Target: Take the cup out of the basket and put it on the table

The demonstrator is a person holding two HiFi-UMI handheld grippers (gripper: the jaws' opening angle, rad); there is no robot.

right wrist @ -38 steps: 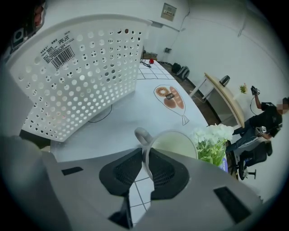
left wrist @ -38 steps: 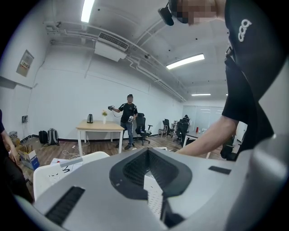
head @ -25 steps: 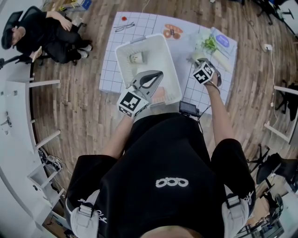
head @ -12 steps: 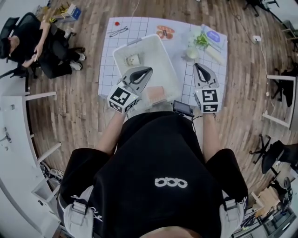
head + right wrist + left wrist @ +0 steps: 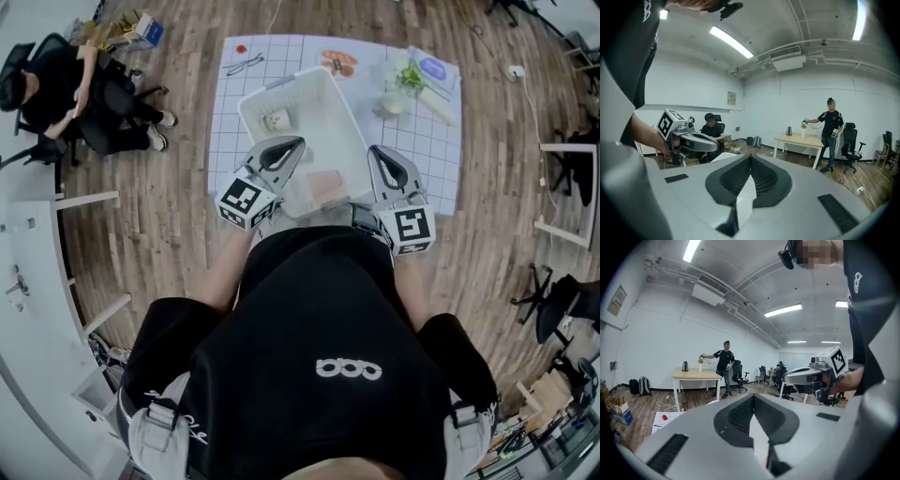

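Note:
A white basket (image 5: 281,82) sits on the grid-patterned table (image 5: 230,141). A small pale cup (image 5: 275,120) lies in its far left corner. Another pale cup (image 5: 394,103) stands on the table to the right of the basket, beside some greens. My left gripper (image 5: 292,142) hovers over the basket's near left rim, shut and empty. My right gripper (image 5: 373,150) is held by the basket's near right corner, also shut and empty. In both gripper views the jaws (image 5: 753,395) (image 5: 750,155) point out level across the room, so the table is hidden.
A pink block (image 5: 323,183) lies in the near end of the basket. Greens (image 5: 410,77), a blue packet (image 5: 433,67), a food plate (image 5: 339,64) and glasses (image 5: 246,64) lie along the far edge. A seated person (image 5: 84,94) is at the left.
My right gripper has drawn back from the pale cup at the table's right side to the basket's near right corner. The left gripper has barely moved.

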